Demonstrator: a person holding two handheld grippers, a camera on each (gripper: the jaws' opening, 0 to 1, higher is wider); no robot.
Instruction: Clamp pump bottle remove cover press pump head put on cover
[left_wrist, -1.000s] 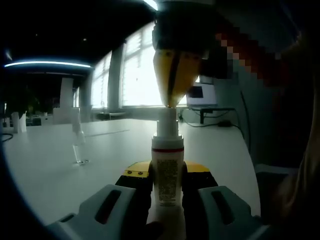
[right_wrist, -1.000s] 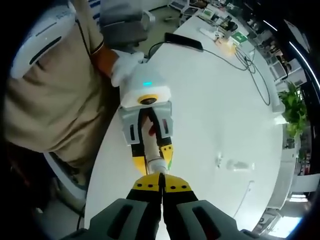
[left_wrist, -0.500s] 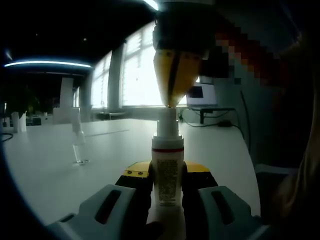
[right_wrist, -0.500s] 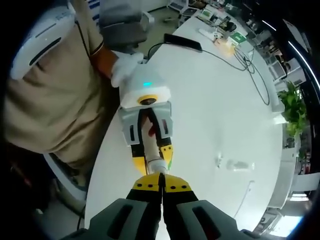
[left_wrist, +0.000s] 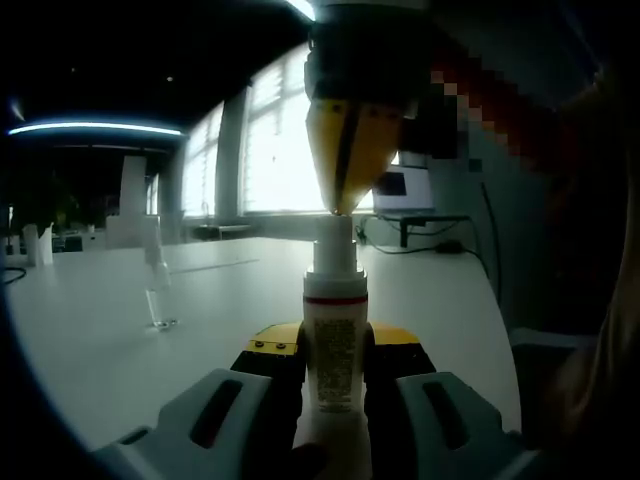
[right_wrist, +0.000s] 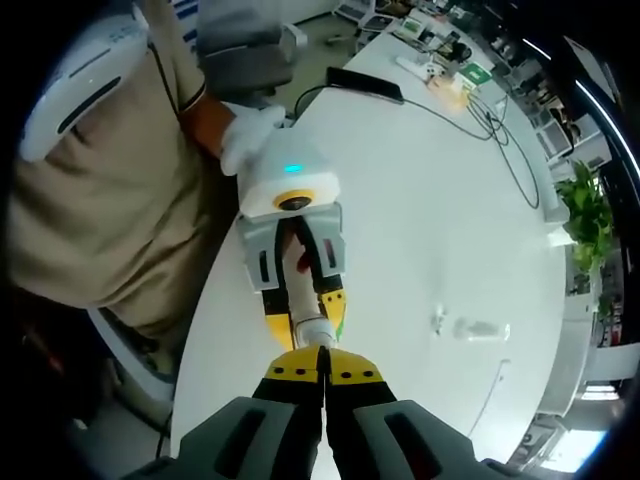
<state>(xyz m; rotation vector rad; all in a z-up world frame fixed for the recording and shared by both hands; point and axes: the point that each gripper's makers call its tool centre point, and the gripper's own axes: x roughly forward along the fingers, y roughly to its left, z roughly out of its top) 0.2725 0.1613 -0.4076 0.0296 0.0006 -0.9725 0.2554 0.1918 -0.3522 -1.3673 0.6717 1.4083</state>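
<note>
You had the white surface (right_wrist: 420, 200) spread wide beyond both sets of fingers, with cables and desk clutter at its far end and a potted plant (right_wrist: 583, 225) off to one side, well apart from the work.

Your left gripper (left_wrist: 335, 400) stood clamped on the pump bottle (left_wrist: 334, 350), its fingers (left_wrist: 215, 420) pressed to either side of the white body. The bottle's long axis ran straight up between them, away from the camera, with the pump head (left_wrist: 335, 245) at the far end.

Your right gripper (right_wrist: 322, 368) had its fingers together, tips closed to a point. In the left gripper view that point (left_wrist: 343, 150) came down from above, in line with the bottle's axis and touching the top of the pump head, or just shy of it; I cannot tell which. So the press would run along the axis, toward your left fingers, and the right hand was the one placed for it.

The clear cover (left_wrist: 157, 285) stood upright on the surface, off to the left of your left fingers and well apart from the bottle.

The bottle carried a red band and small print on its label, too blurred to read.
</note>
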